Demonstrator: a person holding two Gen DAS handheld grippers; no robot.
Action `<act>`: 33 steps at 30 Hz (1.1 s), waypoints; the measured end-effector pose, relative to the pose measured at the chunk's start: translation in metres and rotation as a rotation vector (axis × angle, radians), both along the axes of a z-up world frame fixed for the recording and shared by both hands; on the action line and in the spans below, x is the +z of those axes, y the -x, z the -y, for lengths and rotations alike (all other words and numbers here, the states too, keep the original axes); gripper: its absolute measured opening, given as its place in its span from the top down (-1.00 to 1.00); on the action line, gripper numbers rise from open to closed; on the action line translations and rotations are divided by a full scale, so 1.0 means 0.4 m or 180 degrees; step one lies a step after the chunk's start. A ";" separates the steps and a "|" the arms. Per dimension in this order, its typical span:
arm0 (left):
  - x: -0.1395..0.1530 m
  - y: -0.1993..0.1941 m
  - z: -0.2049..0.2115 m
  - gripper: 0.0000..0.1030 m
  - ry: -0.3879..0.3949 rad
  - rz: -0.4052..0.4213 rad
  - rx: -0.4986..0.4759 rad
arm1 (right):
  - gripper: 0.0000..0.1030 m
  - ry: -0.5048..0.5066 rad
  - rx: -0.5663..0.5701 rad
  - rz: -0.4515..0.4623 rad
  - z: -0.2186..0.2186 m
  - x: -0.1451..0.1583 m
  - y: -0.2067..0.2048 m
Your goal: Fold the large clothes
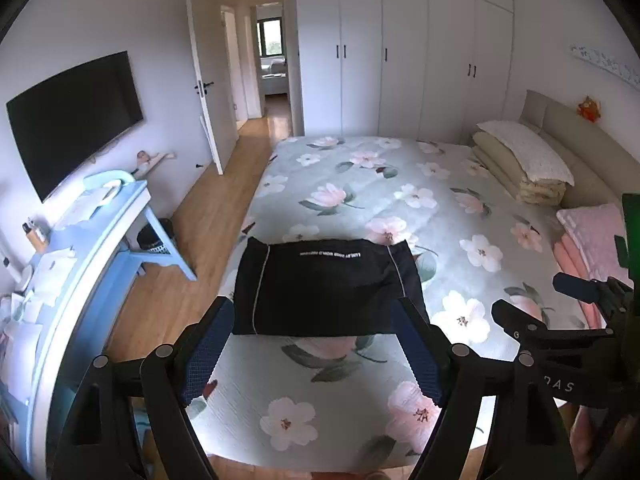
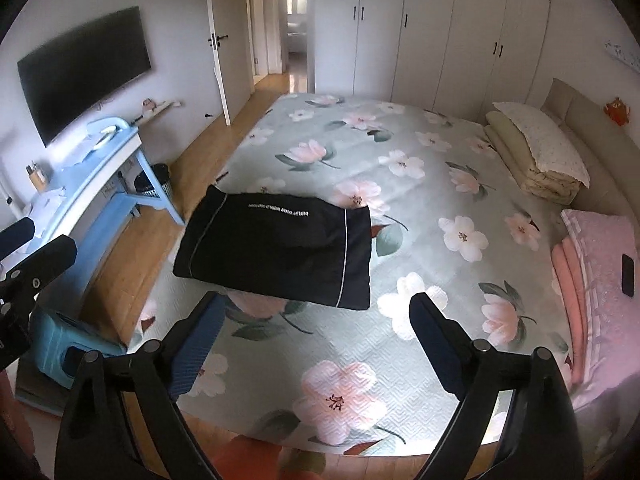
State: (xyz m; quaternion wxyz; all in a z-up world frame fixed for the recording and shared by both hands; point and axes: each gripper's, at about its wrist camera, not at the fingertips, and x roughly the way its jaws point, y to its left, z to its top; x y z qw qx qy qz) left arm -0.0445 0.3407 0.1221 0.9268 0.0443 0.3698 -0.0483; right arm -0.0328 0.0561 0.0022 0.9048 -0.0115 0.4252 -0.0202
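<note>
Left wrist view: my left gripper hangs with its jaws spread and bare above the folded black garment on the bed.

Right wrist view shows my right gripper likewise spread wide with nothing between its pads, the garment lying flat near the bed's foot edge, apart from both grippers. White lettering runs across the garment's far edge, too small for me to read; thin white piping runs down each side. Letters "SAD" show on the right gripper's body in the left view. A dark wire wastebasket stands under the blue tabletop; I cannot tell what is in it. A dark phone rests on the pink pillow.
</note>
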 end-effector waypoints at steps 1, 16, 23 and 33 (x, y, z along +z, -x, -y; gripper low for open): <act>0.004 -0.003 -0.003 -0.60 0.0001 -0.0005 0.0009 | -0.83 -0.0002 -0.0003 0.0003 -0.007 0.008 -0.005; -0.055 -0.274 -0.089 -0.60 -0.0078 -0.0239 -0.0010 | -0.83 -0.0152 -0.0277 -0.0283 -0.082 -0.045 -0.249; -0.119 -0.390 -0.078 -0.60 -0.0153 -0.0424 -0.0175 | -0.83 -0.0199 -0.0450 -0.0480 -0.086 -0.109 -0.351; -0.178 -0.521 -0.071 -0.60 -0.0427 -0.0433 -0.0234 | -0.83 -0.0177 -0.0570 -0.0659 -0.094 -0.173 -0.454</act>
